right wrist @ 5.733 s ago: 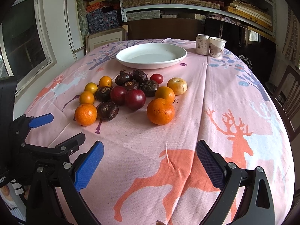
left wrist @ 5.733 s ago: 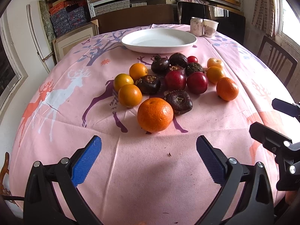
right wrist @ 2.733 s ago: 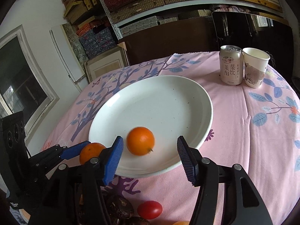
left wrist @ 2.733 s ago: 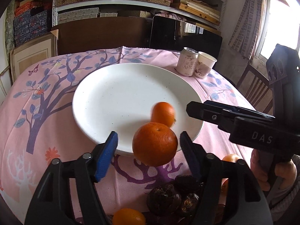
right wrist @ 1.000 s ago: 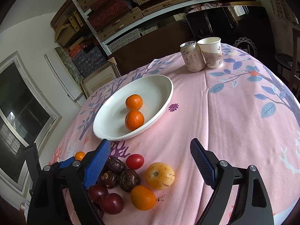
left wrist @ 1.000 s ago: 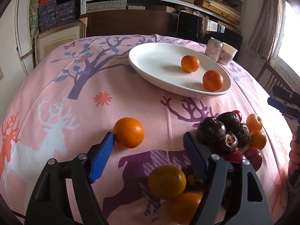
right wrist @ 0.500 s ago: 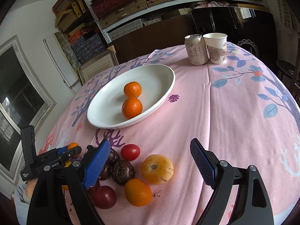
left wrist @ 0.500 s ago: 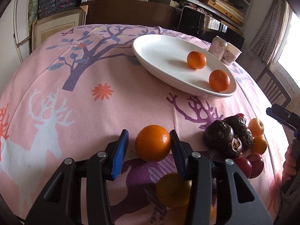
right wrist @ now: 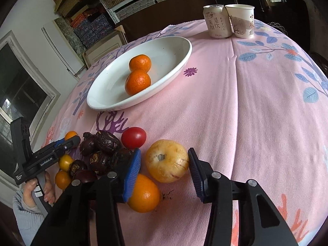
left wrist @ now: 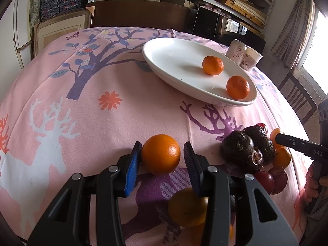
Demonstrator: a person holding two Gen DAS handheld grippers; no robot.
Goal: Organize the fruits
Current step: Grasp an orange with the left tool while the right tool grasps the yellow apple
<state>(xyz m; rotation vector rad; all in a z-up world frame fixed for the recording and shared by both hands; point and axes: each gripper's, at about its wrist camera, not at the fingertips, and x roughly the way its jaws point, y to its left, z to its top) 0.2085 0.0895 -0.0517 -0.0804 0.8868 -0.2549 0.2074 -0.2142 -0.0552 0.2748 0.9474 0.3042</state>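
A white plate [left wrist: 164, 61] at the back of the pink table holds two small oranges [left wrist: 212, 65] [left wrist: 237, 87]. My left gripper [left wrist: 162, 146] is shut on a third orange [left wrist: 161, 153] that rests on the cloth. My right gripper [right wrist: 164, 151] has its jaws closing on a yellow round fruit [right wrist: 167, 161], its blue pads against the fruit's sides. Beside it lie a red fruit [right wrist: 133, 137], an orange [right wrist: 144, 193] and a heap of dark wrinkled fruits [right wrist: 102, 151]. The left gripper [right wrist: 61, 144] also shows at the far side of that heap.
A drink can [right wrist: 215, 21] and a paper cup [right wrist: 243, 20] stand at the table's far edge. Shelves of boxes line the wall behind, and a wooden chair [left wrist: 295, 100] stands at the right. A hand and grey sleeve [right wrist: 28, 201] hold the left gripper.
My right gripper has sunk toward the yellow fruit and its jaws have narrowed from wide apart to the fruit's sides. The left gripper still grips the orange and has barely moved.
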